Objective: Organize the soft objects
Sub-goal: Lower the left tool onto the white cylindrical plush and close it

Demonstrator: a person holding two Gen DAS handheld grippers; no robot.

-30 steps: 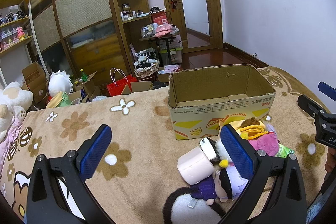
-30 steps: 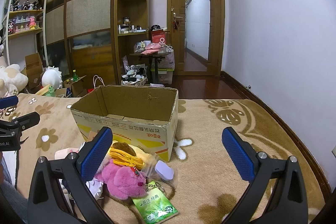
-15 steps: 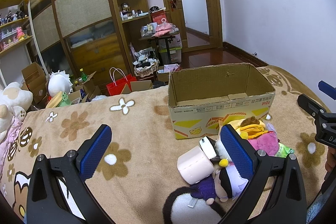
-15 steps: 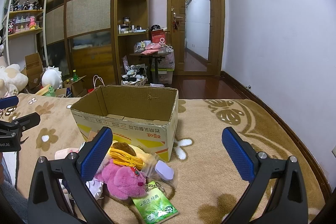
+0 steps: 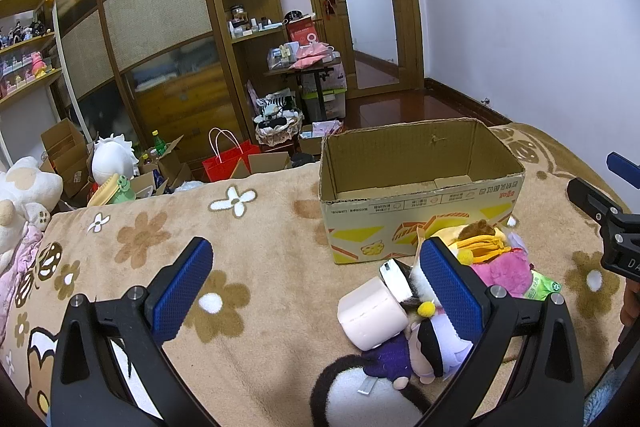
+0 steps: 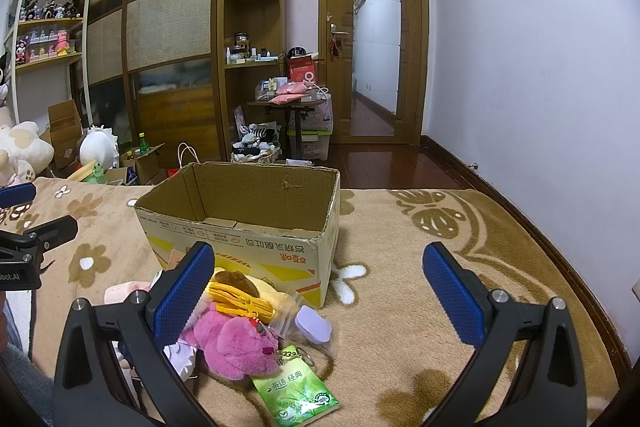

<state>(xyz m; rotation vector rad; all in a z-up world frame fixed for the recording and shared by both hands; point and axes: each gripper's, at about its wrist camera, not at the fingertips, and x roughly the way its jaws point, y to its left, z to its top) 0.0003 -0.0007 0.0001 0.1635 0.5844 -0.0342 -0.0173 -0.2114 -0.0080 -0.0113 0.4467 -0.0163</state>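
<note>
An open, empty cardboard box (image 5: 420, 187) (image 6: 240, 227) stands on the flowered blanket. In front of it lies a pile of soft things: a pink plush (image 6: 236, 343) (image 5: 504, 269), a yellow plush with a brown top (image 6: 236, 287) (image 5: 478, 237), a pale pink roll (image 5: 370, 313), a small doll with a purple body (image 5: 424, 347), a green packet (image 6: 298, 391) and a clear bag with a lilac pad (image 6: 314, 325). My left gripper (image 5: 316, 283) is open and empty, left of the pile. My right gripper (image 6: 320, 287) is open and empty, above the pile's right side.
A black-and-white plush (image 5: 360, 395) lies at the near edge in the left wrist view. White plush toys (image 5: 24, 191) sit at the blanket's left end. Beyond the bed are wardrobes, shelves, boxes, a red bag (image 5: 228, 163) and a door (image 6: 376, 39).
</note>
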